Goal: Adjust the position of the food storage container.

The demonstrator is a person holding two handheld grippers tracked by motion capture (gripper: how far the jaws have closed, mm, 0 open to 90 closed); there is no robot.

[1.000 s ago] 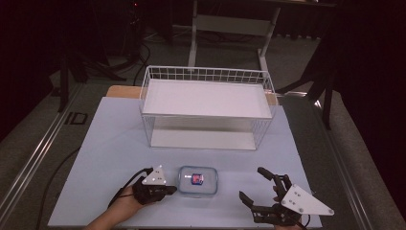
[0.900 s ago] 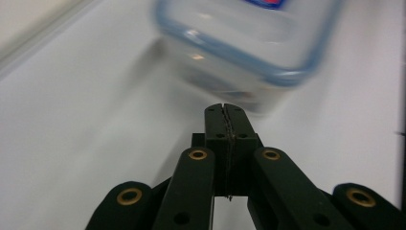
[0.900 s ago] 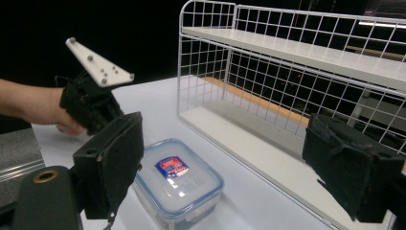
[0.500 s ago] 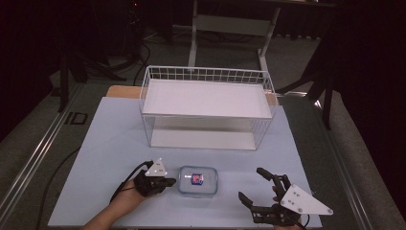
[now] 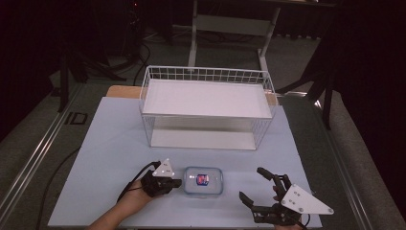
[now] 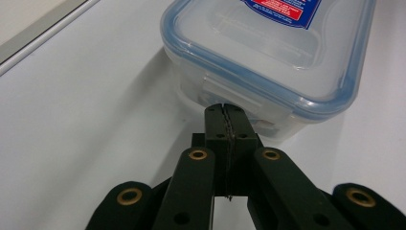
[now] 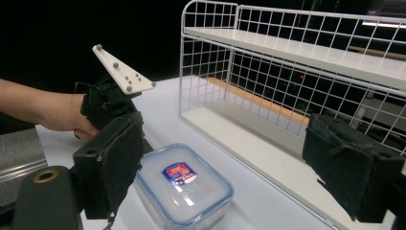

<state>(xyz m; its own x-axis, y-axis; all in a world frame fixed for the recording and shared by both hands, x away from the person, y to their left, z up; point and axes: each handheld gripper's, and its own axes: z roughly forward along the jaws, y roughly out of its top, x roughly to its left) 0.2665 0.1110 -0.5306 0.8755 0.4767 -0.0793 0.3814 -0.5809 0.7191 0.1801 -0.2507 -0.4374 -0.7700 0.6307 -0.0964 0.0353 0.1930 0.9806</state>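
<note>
Right now the left gripper [image 6: 225, 112] has its two black jaws pressed together with nothing between them, their tips touching or all but touching the side latch flap of the clear rectangular plastic food box with a blue-rimmed lid and a red-and-blue label [image 6: 268, 52]. In the high view this box [image 5: 204, 180] sits on the pale blue table top [image 5: 110, 143], near its front edge, between the left gripper [image 5: 174, 182] and the right gripper [image 5: 261, 191], in front of the white wire-mesh two-tier shelf rack [image 5: 207, 112].

The step in hand looks like working that latch, or nudging the box from its short side. To do it well, I judge the closed tips should stay low and square against the flap rather than the lid rim, pressing gently so the light box does not skid toward the right. The right gripper [image 7: 220, 163] is spread wide, its padded jaws standing well apart on either side of the box [image 7: 184, 184] without touching it; it could brace the far side if the box starts to slide.

As for contents, the lid is on and seated, and through the cloudy walls I cannot tell whether anything is inside. Both tiers of the rack [image 7: 297, 72], the upper board and the lower one, are bare.
</note>
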